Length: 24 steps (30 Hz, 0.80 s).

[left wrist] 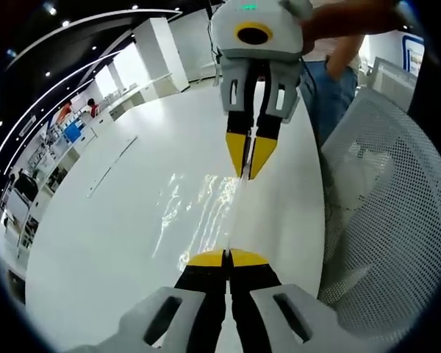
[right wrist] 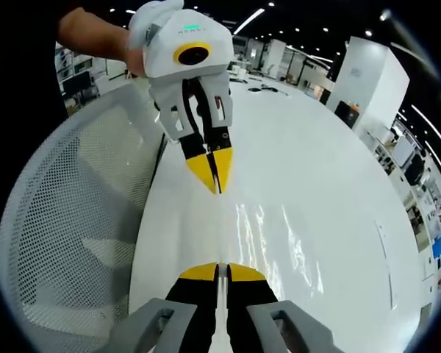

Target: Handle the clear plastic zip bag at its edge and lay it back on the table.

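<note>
Yellow-tipped black jaws of the left hand-held gripper [left wrist: 227,257] stand pressed together at the bottom of the left gripper view, pinching the near edge of the clear plastic zip bag [left wrist: 198,209]. Opposite it in that view, the right hand-held gripper [left wrist: 251,170] comes down from the top with its white body and yellow tips, the jaws drawn to a point and closed on the far end of the same edge.

From the right gripper view the picture mirrors: the right hand-held gripper [right wrist: 217,271] has its jaws shut at the bottom, with a thin transparent edge running up from between them, and the left hand-held gripper [right wrist: 214,180] reaches in from the top, tips nearly meeting on that edge. A person's hand [right wrist: 136,40] and dark forearm hold its white body.

Between the two grippers the bag's edge runs as a straight, taut line. The bag itself is almost invisible, told only by wrinkled glints and streaks of reflected light spreading to one side of the line over the glossy white table [left wrist: 103,243]. Whether its sheet rests on the table or hangs just above it I cannot tell.

A white mesh chair back [right wrist: 66,220] stands just beside the table
</note>
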Available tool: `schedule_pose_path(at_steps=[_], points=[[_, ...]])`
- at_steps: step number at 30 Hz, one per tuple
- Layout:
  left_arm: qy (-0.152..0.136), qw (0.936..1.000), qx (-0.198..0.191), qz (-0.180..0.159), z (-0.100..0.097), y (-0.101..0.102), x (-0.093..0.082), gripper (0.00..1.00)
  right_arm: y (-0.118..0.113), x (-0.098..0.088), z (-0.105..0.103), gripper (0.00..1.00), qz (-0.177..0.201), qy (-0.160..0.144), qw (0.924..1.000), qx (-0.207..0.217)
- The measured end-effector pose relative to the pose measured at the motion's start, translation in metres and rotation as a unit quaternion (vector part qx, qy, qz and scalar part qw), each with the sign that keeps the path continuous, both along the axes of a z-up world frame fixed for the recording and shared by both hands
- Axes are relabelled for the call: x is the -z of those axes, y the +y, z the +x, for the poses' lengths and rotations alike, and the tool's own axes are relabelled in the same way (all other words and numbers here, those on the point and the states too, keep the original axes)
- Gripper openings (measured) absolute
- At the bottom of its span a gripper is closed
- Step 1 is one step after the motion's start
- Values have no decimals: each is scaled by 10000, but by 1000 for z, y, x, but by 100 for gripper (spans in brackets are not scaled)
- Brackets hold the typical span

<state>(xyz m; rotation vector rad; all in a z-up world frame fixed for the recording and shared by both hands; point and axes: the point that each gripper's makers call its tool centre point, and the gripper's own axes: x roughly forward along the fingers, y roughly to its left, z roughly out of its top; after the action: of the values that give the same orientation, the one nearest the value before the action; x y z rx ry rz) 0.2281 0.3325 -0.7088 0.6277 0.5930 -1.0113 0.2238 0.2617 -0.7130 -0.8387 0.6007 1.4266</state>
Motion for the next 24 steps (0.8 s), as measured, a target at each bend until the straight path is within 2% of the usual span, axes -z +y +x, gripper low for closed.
schedule_pose_path(at_steps=[24], points=[[25, 10000, -17, 14, 1, 1, 1, 0, -22, 4, 1, 0, -111, 24, 9998, 177]])
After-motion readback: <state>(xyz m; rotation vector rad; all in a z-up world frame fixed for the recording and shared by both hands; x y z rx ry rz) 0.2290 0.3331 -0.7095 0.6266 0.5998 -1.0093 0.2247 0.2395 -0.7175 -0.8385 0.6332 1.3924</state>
